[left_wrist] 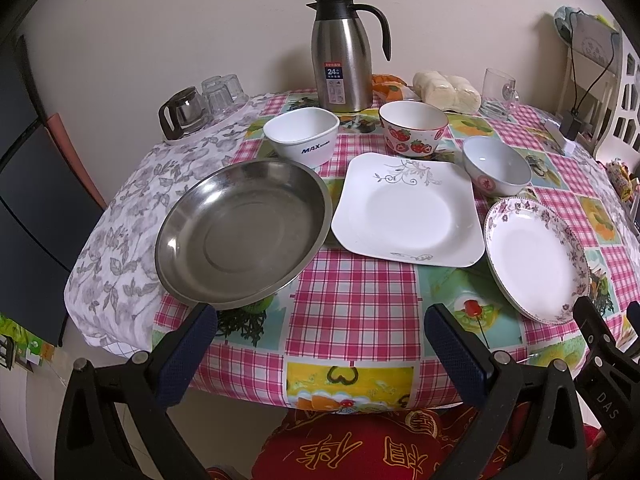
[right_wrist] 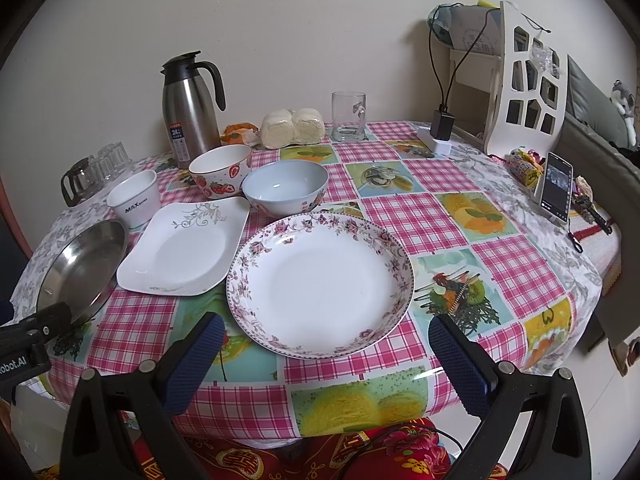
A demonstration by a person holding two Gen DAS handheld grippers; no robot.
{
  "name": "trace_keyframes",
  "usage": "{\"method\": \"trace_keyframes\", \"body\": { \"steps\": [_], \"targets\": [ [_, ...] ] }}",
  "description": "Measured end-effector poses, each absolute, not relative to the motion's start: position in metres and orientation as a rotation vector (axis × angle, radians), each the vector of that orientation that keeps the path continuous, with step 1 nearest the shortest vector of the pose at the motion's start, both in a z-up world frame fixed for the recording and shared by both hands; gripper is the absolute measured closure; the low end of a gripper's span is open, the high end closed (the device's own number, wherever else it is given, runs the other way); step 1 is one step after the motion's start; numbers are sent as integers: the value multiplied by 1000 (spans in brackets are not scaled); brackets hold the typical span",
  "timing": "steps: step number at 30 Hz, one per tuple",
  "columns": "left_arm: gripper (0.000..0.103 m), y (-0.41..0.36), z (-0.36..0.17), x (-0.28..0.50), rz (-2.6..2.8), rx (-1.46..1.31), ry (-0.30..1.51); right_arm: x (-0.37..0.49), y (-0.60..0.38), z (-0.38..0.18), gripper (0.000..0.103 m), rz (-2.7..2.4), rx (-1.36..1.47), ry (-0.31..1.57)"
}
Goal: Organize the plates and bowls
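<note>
Round table under a pink checked cloth (left_wrist: 352, 304) with fruit pictures. Along the near row, left to right: steel plate (left_wrist: 244, 232), square white plate (left_wrist: 408, 210) with a grey vine print, round plate (right_wrist: 320, 284) with a floral rim. Behind them, three bowls: white bowl (left_wrist: 302, 136) marked MAX, strawberry bowl (left_wrist: 414, 126), pale blue bowl (right_wrist: 286, 188), the last close behind the floral plate's far rim, perhaps touching, hard to tell from this angle. Farther back, against the wall: steel thermos jug (left_wrist: 346, 52), wrapped buns (right_wrist: 292, 126), glass mug (right_wrist: 348, 116), and at far left a small glass pot (left_wrist: 180, 114) beside upturned glasses (left_wrist: 224, 92). At the right edge, a phone (right_wrist: 556, 186) propped upright. Left gripper (left_wrist: 320, 336) released, jaws spread wide, its left finger close to the steel plate's near rim, empty. Right gripper (right_wrist: 326, 346) likewise released, hovering at the near edge just before the floral plate, grasping nothing. A red embroidered cushion (left_wrist: 352, 444) below the table edge.
</note>
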State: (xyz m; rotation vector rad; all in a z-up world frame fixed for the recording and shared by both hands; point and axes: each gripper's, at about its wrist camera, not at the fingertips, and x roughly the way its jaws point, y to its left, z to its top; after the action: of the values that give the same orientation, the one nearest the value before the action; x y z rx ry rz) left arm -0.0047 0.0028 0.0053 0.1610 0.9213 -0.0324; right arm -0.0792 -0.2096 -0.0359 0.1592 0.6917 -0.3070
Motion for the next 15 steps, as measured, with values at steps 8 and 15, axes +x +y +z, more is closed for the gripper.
{"method": "trace_keyframes", "body": {
  "steps": [8,15],
  "targets": [
    [0,4,6,-5,-31,157,919,-79,-210,-36,0,-312,165,690],
    [0,4,7,-5,-30,153,920,-80,-211,-36,0,-312,164,691]
  ]
}}
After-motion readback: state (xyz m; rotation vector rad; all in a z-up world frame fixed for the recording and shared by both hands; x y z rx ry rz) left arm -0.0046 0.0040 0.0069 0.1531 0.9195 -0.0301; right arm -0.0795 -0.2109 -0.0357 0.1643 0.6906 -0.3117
